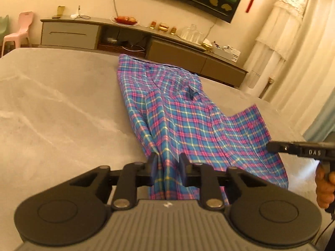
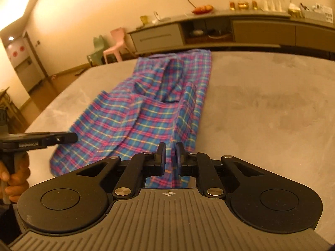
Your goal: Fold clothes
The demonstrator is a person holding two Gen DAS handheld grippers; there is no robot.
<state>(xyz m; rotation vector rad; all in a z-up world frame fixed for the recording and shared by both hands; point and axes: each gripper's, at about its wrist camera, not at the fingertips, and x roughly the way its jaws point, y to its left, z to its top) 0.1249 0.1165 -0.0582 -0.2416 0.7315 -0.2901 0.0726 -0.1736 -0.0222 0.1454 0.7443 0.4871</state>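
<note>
1. The left gripper (image 1: 166, 163) pinches a bunched near edge of the blue, pink and yellow plaid cotton shirt (image 1: 178, 113) between its fingers; the right gripper (image 2: 170, 155), fingers narrow, clamps another near-edge fold of the same shirt (image 2: 150, 108).
2. The shirt lies on the grey, marbled tabletop (image 1: 52, 104), stretching straight ahead of both sets of fingers.
3. Risk: uneven pull from the two grips could skew the fold; the thin pinch may slip, dropping the cloth.
4. The long axis runs away from the fingertips, the far end toward the table's far edge.
</note>
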